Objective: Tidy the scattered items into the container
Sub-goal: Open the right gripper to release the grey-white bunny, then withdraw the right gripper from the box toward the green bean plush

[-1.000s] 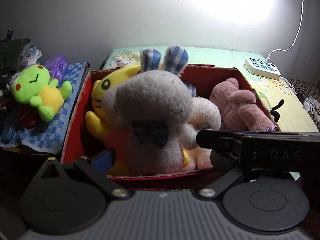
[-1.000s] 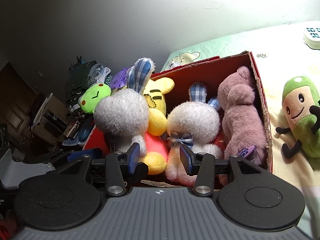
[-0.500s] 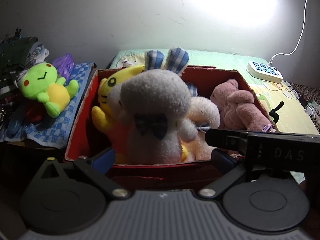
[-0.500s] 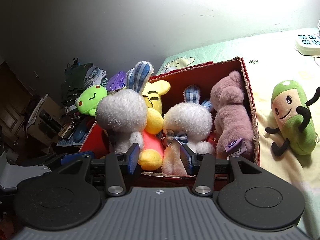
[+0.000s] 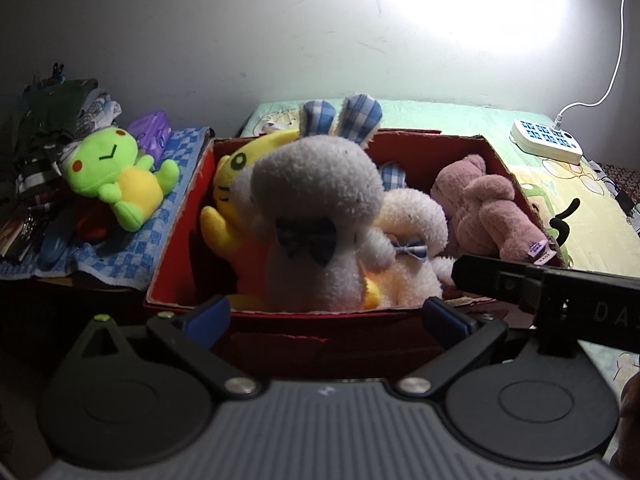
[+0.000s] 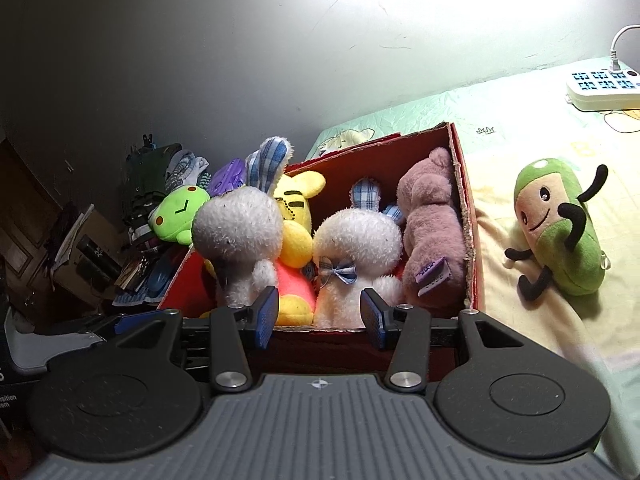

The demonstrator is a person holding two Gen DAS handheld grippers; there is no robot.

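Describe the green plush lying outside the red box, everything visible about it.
The green plush is a soft, pod-shaped toy: green fuzzy back and cap with a small white spot on top, cream face with two black eyes, pink cheek and a thin smile. Thin black arms and legs stick out, one arm raised. It lies tilted on the pale yellow bedsheet, right of the red box and apart from it. Neither gripper touches it.

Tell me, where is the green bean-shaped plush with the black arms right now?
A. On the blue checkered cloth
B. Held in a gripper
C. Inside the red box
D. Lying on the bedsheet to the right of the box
D: the green bean plush lies on the bedsheet, outside the red box, with both grippers empty.
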